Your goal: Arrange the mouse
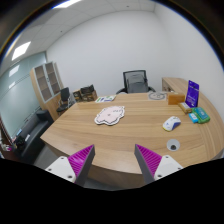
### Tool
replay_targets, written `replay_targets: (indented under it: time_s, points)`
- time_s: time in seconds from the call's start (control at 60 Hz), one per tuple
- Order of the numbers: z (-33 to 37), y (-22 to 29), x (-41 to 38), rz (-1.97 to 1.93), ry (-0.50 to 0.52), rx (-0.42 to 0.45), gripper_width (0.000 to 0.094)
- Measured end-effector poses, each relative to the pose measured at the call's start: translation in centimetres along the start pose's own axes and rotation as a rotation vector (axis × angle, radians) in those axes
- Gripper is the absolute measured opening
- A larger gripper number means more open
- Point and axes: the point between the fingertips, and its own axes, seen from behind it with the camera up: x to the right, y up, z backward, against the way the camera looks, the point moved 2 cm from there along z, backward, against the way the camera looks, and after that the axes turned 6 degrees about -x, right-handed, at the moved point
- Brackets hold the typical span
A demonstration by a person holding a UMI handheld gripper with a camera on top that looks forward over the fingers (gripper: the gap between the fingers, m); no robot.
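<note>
A white mouse point(171, 123) lies on the wooden table point(120, 135), ahead of my fingers and to the right. A flowery white mouse mat point(108, 116) lies near the middle of the table, ahead and a little left. My gripper point(113, 160) hangs above the near edge of the table with its fingers wide apart and nothing between them. The purple pads point(152, 158) face inward.
A teal box point(198, 116) and a purple upright card point(192, 96) stand at the right of the table. A round cable hole point(173, 145) sits near the right finger. A black office chair point(134, 81) and cabinets point(47, 85) stand beyond the table.
</note>
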Motion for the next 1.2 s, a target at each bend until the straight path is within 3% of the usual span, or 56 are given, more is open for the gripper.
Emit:
replay_targets:
  time_s: [0.183, 0.383, 0.467, 0.783, 0.95, 1.2]
  points:
    - [-1.2, -1.8, 4.5, -0.102, -0.158, -0.020, 0.0826]
    - [-3.4, -1.1, 10.4, -0.070, -0.235, -0.046, 0.0826]
    - [-5.7, -0.9, 13.4, -0.072, -0.227, -0.087, 0.0829]
    - [-14.9, 2.6, 25.9, -0.144, -0.205, -0.092, 0.0829]
    - [-18.6, 3.0, 28.8, -0.166, -0.190, -0.134, 0.0833]
    - [-23.2, 6.6, 30.0, -0.085, -0.190, -0.102, 0.0828]
